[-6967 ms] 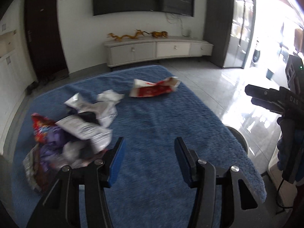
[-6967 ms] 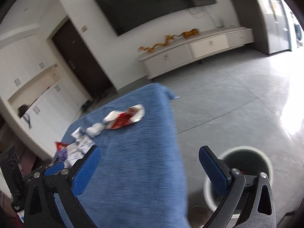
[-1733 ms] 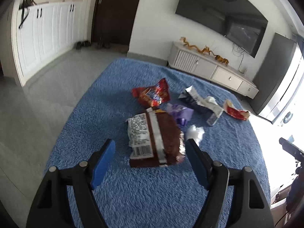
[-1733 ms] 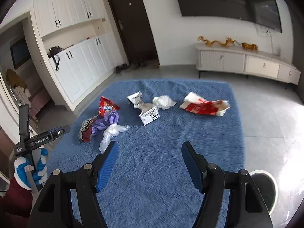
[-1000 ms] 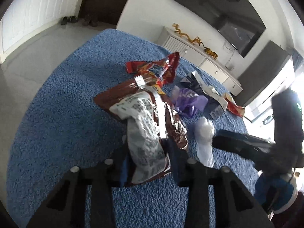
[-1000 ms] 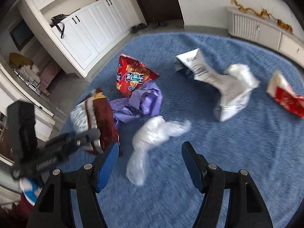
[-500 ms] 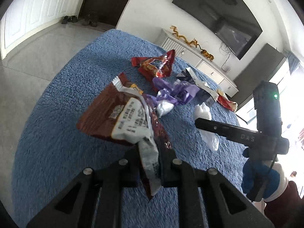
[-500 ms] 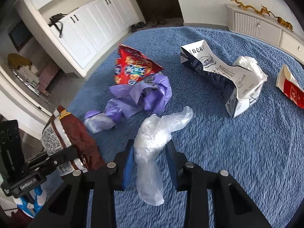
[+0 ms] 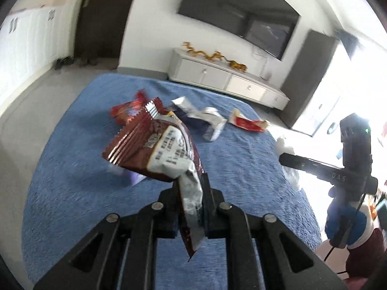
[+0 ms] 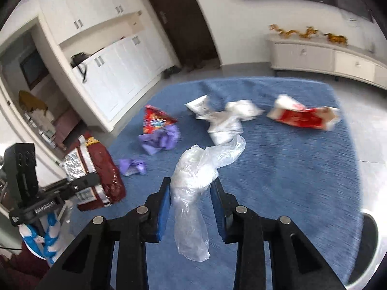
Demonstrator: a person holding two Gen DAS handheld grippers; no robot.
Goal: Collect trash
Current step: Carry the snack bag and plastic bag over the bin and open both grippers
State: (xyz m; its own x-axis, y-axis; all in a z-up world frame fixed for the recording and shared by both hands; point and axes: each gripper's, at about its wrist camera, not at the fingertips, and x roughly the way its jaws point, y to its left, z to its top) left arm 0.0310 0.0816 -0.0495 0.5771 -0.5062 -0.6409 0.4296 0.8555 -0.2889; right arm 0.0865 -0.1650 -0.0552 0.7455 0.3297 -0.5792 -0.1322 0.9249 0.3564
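Note:
My left gripper (image 9: 191, 188) is shut on a brown and white snack bag (image 9: 159, 149) and holds it up above the blue table (image 9: 72, 181). My right gripper (image 10: 191, 193) is shut on a clear plastic bag (image 10: 198, 169), lifted off the table (image 10: 290, 169). In the right wrist view the left gripper (image 10: 92, 177) with its brown bag (image 10: 96, 169) is at the left. In the left wrist view the right gripper (image 9: 284, 158) is at the right with the clear bag (image 9: 290, 169).
On the table lie a red snack bag (image 10: 156, 118), purple wrappers (image 10: 162, 137), a white carton (image 10: 217, 118), white paper (image 10: 244, 108) and a red and white carton (image 10: 304, 116). A bin (image 10: 370, 241) stands on the floor at the right.
Both grippers have lifted their bags off the table. The left one has swung toward the right with the brown bag; the right one has risen with the clear bag.

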